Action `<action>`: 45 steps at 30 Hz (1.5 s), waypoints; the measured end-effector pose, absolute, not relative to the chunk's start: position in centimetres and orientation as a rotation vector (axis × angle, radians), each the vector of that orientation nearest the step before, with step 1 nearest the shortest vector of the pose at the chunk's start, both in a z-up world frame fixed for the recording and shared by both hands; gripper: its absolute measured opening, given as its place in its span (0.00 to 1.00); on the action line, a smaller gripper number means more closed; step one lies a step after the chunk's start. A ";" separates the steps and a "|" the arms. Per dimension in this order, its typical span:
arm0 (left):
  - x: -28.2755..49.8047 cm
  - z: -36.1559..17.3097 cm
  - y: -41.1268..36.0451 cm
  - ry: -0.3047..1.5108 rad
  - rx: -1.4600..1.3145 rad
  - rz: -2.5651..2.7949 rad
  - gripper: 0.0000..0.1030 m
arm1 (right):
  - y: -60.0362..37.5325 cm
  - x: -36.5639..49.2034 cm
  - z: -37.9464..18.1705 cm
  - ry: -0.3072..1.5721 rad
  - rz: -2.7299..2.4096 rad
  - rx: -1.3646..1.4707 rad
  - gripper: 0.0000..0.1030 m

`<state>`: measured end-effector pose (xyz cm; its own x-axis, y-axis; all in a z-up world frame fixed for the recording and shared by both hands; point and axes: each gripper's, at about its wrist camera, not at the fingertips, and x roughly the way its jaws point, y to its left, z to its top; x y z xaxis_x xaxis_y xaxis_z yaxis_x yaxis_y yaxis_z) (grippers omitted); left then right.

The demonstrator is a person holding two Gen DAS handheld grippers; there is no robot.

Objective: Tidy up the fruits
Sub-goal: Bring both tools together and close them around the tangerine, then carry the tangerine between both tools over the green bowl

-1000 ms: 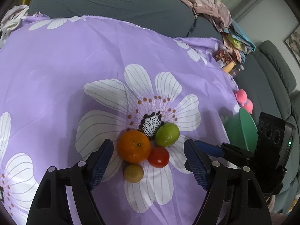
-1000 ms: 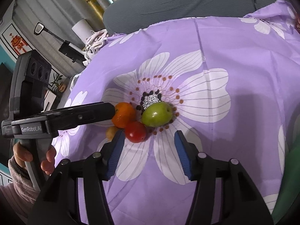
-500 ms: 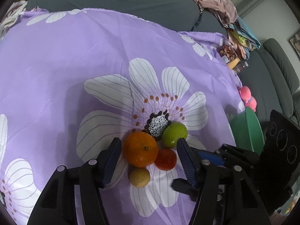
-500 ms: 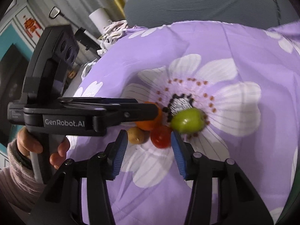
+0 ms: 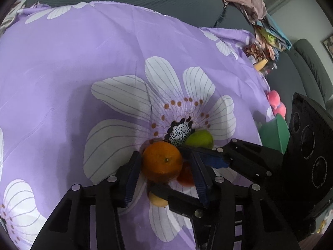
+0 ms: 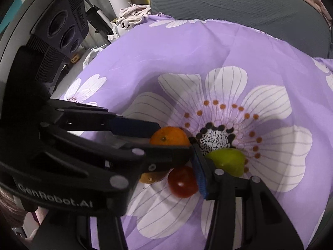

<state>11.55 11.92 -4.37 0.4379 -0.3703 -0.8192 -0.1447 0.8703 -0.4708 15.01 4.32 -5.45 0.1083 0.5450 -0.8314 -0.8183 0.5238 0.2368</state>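
With both tools closing in one cluster, the left tool pinching the orange may block the right tool around the tomato.

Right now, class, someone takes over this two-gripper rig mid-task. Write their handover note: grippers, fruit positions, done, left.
Left gripper: jaws just closing, pads against the round orange citrus fruit.
Right gripper: jaws just closing around the small red tomato-like fruit; one finger hidden, contact unclear.
Green apple-like fruit and small yellow-brown fruit lie touching them on the purple flowered cloth.
Done: nothing moved.
Left: lift and sort all four.
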 end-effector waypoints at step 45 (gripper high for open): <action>7.8 1.9 -2.5 1.049 -0.328 -0.283 0.45 | -10.8 8.6 -0.4 0.884 0.866 -0.136 0.37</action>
